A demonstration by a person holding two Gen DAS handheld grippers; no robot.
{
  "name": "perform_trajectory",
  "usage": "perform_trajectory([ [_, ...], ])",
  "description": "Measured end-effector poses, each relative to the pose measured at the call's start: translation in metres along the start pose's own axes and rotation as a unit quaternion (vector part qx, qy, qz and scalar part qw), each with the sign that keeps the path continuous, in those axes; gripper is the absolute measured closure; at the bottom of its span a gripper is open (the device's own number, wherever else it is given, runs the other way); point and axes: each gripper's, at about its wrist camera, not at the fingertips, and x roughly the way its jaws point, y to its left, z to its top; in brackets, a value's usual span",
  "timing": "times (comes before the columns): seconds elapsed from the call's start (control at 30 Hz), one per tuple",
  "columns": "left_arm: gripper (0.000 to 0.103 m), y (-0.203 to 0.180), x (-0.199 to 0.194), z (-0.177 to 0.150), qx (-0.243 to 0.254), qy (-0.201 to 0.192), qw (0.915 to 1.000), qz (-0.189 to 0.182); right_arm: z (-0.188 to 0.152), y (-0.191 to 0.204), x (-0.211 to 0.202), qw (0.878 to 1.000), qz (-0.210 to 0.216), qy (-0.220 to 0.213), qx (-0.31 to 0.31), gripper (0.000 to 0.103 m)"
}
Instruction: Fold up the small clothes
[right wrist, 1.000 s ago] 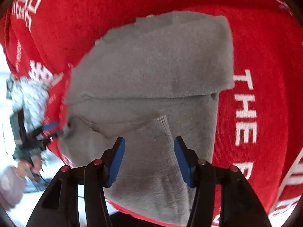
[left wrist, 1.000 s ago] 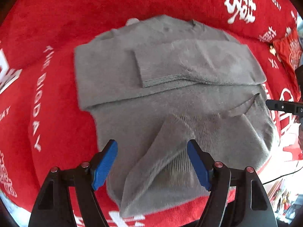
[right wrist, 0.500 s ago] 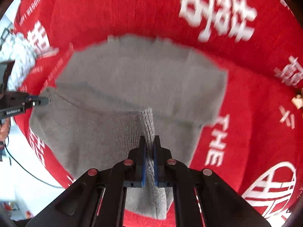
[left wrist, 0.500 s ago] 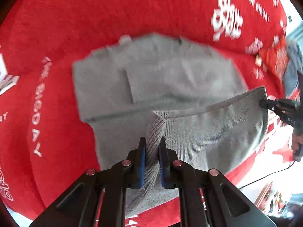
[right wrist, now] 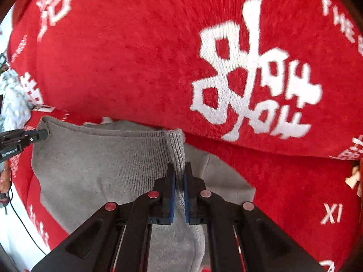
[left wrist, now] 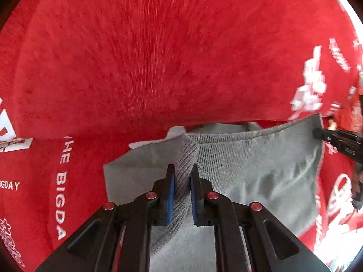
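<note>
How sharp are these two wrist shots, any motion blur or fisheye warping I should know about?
Left wrist view: the red plush blanket smears into radial streaks, its white print at right is blurred, yet the left gripper and the grey knitted sweater stay crisp. Right wrist view: milder blur on the blanket's white lettering, the right gripper sharp. Both show dark fisheye corners and curved edges.
</note>
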Motion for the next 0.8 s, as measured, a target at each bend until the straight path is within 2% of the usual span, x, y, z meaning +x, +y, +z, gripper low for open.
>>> perform_trajectory([
  [0.23,0.089,0.004,0.081,-0.001,-0.024,0.050,0.9966,0.061,-0.002,-0.021,0.086,0.997,-0.002,0.058,0.043,0.096],
  [0.3,0.072,0.007,0.087,0.000,-0.020,0.049,0.9937,0.099,-0.006,-0.024,0.098,0.996,-0.006,0.070,0.046,0.095],
  [0.33,0.054,0.009,0.086,0.000,-0.021,0.045,0.9917,0.119,-0.008,-0.026,0.103,0.996,-0.014,0.076,0.047,0.095],
  [0.37,0.040,0.013,0.082,0.001,-0.022,0.038,0.9889,0.142,-0.011,-0.029,0.105,0.995,-0.027,0.081,0.054,0.091],
  [0.4,0.039,0.019,0.078,0.002,-0.024,0.032,0.9860,0.162,-0.013,-0.032,0.104,0.994,-0.034,0.079,0.064,0.074],
  [0.47,0.039,0.030,0.071,0.004,-0.026,0.034,0.9810,0.189,-0.017,-0.040,0.095,0.992,-0.068,0.072,0.084,0.057],
  [0.53,0.040,0.042,0.060,0.003,-0.031,0.038,0.9778,0.204,-0.021,-0.047,0.082,0.989,-0.077,0.069,0.104,0.057],
  [0.57,0.039,0.047,0.051,0.002,-0.034,0.036,0.9780,0.203,-0.023,-0.048,0.075,0.989,-0.072,0.065,0.113,0.060],
  [0.6,0.039,0.051,0.043,0.001,-0.037,0.034,0.9786,0.199,-0.026,-0.050,0.068,0.989,-0.058,0.059,0.122,0.074],
  [0.67,0.040,0.053,0.029,-0.003,-0.050,0.027,0.9816,0.182,-0.031,-0.050,0.056,0.989,-0.024,0.053,0.136,0.086],
  [0.7,0.041,0.049,0.023,-0.007,-0.059,0.024,0.9851,0.160,-0.033,-0.049,0.052,0.988,-0.006,0.051,0.142,0.087],
  [0.73,0.044,0.044,0.020,-0.009,-0.069,0.021,0.9892,0.128,-0.036,-0.046,0.048,0.988,0.013,0.047,0.149,0.087],
  [0.8,0.044,0.035,0.021,-0.013,-0.082,0.030,0.9945,0.057,-0.039,-0.038,0.045,0.987,0.044,0.041,0.150,0.087],
])
